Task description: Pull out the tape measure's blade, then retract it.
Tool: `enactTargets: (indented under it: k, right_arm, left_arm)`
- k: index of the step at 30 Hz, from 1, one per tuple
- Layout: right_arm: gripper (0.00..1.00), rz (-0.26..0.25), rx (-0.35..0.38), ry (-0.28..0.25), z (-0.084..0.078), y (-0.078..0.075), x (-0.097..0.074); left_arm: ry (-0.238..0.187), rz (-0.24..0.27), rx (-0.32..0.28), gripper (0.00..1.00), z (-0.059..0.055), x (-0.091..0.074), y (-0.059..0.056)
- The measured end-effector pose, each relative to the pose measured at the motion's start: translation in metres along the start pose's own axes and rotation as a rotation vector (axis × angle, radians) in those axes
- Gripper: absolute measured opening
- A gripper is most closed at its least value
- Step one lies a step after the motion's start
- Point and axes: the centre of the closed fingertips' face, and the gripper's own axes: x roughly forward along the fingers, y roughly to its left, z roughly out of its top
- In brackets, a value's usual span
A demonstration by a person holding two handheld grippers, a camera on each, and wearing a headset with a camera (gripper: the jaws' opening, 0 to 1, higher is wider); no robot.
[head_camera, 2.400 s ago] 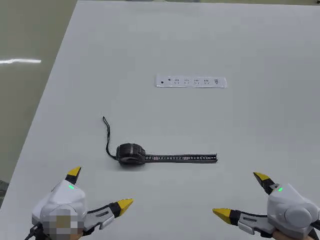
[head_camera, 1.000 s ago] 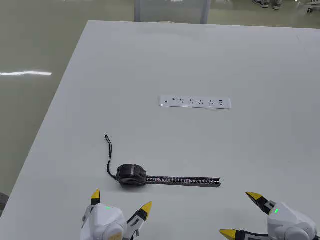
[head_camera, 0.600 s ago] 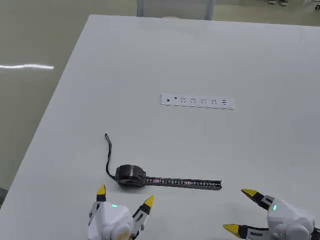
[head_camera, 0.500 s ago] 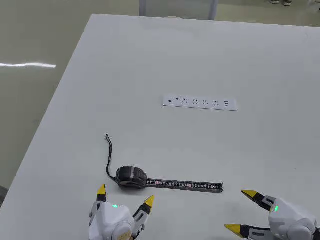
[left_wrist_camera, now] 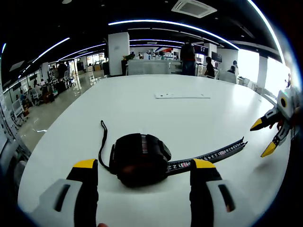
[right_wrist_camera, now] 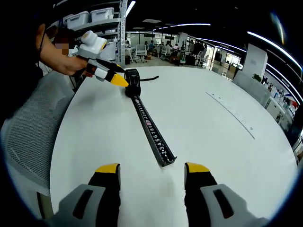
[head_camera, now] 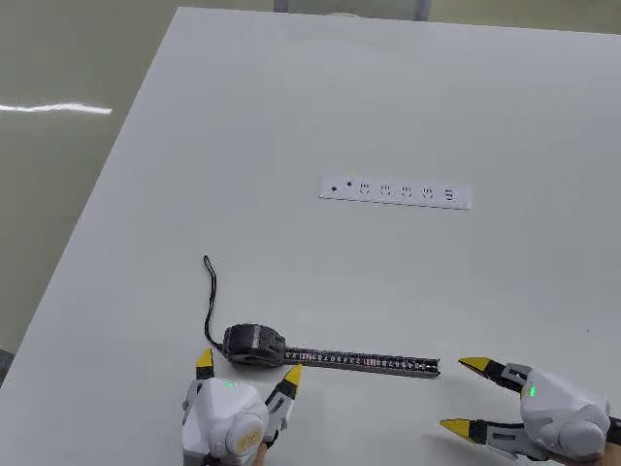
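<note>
left hand-held gripper (head_camera: pixel 247 367) spread beside tape measure (head_camera: pixel 254 344); right hand-held gripper (head_camera: pixel 465 395) spread near extended blade (head_camera: pixel 364 362).

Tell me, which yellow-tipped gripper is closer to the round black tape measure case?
The left gripper: it sits open right by the round black tape measure case, while the right gripper is near the blade's far tip.

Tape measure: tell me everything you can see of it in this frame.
The tape measure has a squat black case lying on the white table. Its dark blade with pale markings lies pulled out flat toward the right tongs, end hook free. A black wrist strap trails from the other side. The left tongs, open, flank the case; nothing grips it.
</note>
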Motion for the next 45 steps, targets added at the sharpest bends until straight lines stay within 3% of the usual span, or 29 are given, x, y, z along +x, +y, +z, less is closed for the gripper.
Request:
enactTargets:
  k: [11,20,26,31,45]
  right_arm:
    - [0.43,0.060,-0.055,0.017,-0.004,-0.009,0.010]
    - [0.34,0.093,-0.084,0.020,-0.002,-0.015,0.018]
    - [0.29,0.112,-0.096,0.032,-0.004,-0.019,0.023]
    - [0.27,0.135,-0.097,0.031,-0.006,-0.020,0.029]
    - [0.21,0.202,-0.131,0.054,-0.013,-0.022,0.041]
  left_arm:
    - [-0.005,0.024,-0.017,0.75,0.002,0.015,0.002]
    - [-0.020,0.049,-0.096,0.70,0.001,0.019,0.006]
    - [-0.013,0.045,-0.117,0.69,0.000,0.024,0.007]
    - [-0.020,0.032,-0.119,0.69,-0.001,0.025,0.003]
    - [-0.014,0.041,-0.093,0.65,-0.002,0.029,0.007]
